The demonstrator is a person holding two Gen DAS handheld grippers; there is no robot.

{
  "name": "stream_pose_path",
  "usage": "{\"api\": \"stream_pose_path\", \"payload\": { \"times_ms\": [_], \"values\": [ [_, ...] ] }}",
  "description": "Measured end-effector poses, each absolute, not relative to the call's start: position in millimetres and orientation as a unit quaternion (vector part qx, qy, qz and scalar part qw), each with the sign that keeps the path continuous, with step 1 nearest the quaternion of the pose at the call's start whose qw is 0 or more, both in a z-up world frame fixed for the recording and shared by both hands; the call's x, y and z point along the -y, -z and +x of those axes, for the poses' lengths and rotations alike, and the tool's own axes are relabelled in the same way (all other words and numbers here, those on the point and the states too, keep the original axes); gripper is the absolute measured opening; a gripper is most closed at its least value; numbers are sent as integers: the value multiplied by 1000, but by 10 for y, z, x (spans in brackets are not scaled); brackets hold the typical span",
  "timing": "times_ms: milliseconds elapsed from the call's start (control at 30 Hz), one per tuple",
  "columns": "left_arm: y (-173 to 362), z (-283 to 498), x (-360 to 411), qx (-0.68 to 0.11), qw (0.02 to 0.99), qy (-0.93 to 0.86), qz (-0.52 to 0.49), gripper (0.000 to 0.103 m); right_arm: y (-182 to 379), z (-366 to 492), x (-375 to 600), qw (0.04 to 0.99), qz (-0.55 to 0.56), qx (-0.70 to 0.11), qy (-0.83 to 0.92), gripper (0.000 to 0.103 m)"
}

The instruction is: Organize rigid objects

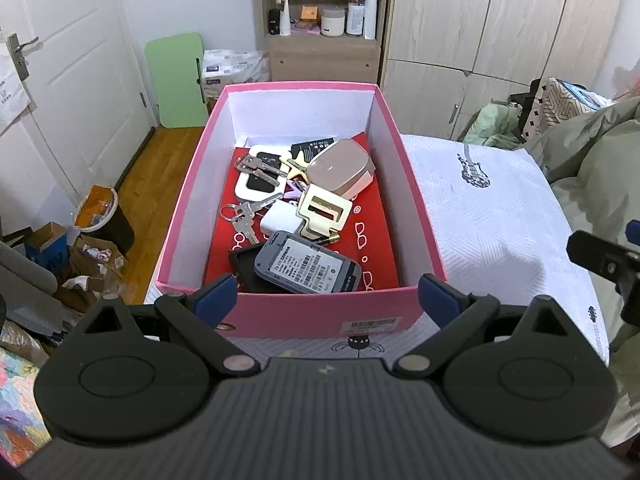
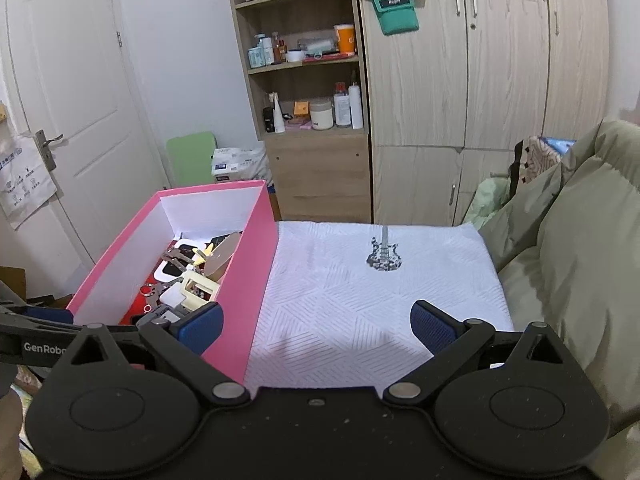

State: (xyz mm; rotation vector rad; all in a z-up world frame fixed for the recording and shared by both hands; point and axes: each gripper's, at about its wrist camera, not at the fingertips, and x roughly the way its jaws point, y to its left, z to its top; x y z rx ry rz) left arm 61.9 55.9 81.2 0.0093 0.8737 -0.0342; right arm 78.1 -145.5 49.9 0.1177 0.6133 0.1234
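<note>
1. Pink box (image 1: pixel 320 312) sits on the white cloth (image 1: pixel 492 216) with guitar prints; whether a table or a bed is under the cloth, can't tell.
2. All the rigid items in view lie in the box, piled loose on a red liner: grey phone (image 1: pixel 308 266) near the front wall, keys (image 1: pixel 244 216), white charger (image 1: pixel 280 220), cream buckle (image 1: pixel 322 210), beige case (image 1: pixel 344 168), white-framed piece (image 1: pixel 256 176).
3. Cloth beside the box is bare in the right wrist view.
4. Left gripper (image 1: pixel 326 294) hovers at the box's front wall, jaws spread wide, holding nothing, lined up on the pile.
5. Right gripper (image 2: pixel 316 324) hangs over the cloth beside the box's right wall (image 2: pixel 256 264), jaws wide, nothing between them.
6. Fits either items about to be taken out for sorting, or everything already collected into the box.
</note>
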Motion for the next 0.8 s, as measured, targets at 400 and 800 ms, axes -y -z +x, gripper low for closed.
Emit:
{"api": "stream_pose_path", "payload": {
  "times_ms": [400,800],
  "values": [
    [-770,546,-471,-410,912,9,3,98,-417,696,1504,958,46,-279,-50,102],
    [-705,521,-469,-398,917,-9,13,103,-277,634,1525,962,46,-266,-52,102]
  ]
}}
